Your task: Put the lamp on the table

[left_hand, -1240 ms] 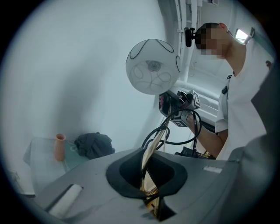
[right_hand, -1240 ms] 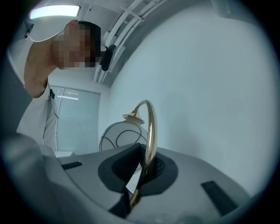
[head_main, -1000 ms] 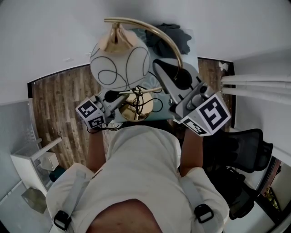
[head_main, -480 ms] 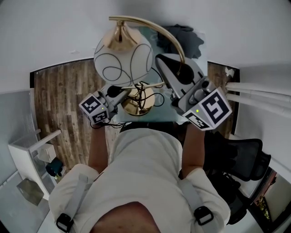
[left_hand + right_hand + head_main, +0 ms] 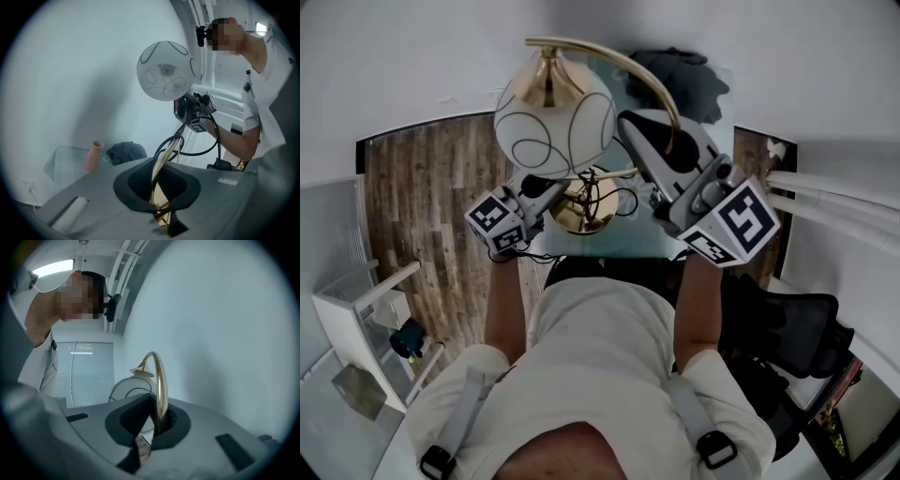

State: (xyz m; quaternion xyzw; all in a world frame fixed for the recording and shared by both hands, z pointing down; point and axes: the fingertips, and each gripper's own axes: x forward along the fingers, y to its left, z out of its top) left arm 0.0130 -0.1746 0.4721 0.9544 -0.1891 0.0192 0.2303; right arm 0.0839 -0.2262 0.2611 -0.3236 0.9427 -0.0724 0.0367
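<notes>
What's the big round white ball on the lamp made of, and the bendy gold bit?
The round white lamp shade looks like frosted glass: smooth, milky, with thin dark loops on it; it could be plastic. The curved gold lamp arm looks like polished metal, maybe brass: it shines with bright streaks.

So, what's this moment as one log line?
lamp: held over glass table | left gripper: shut on its stem | right gripper: shut on its curved arm | set down: cannot tell
</notes>
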